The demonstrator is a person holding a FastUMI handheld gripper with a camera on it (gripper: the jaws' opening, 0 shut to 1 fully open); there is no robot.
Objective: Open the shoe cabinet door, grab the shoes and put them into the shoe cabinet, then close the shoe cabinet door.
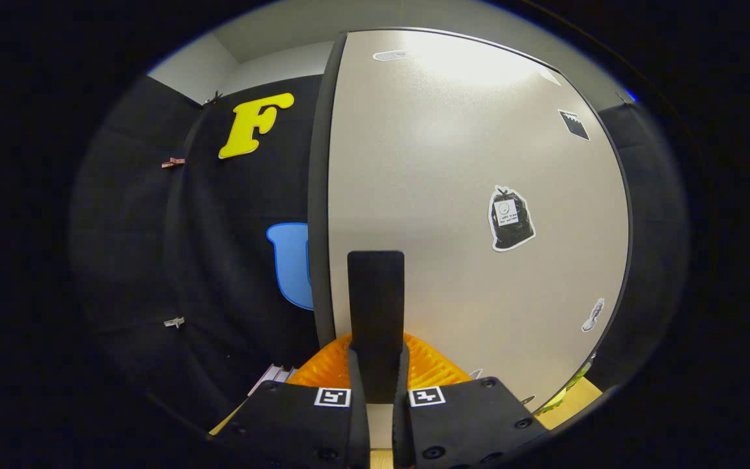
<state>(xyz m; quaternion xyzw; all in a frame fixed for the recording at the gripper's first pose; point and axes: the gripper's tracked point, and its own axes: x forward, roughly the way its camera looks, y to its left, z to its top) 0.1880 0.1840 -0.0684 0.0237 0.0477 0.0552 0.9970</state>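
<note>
Large pale grey matt cabinet door (466, 195), stiff flat panel with dark edging, fills centre and right of frame, hinged open, stickers scattered over it. Judged rigid and light to swing, best pushed flat or taken by the dark left edge. Below it, ribbed orange plastic shoe (427, 368), likely light, springy, a bit slippery. Fingers (376, 371) closed on a narrow black upright piece at bottom centre, probably the shoe's strap. Pale wooden worktop (577, 397) at lower right; open room left of the door edge.
</note>
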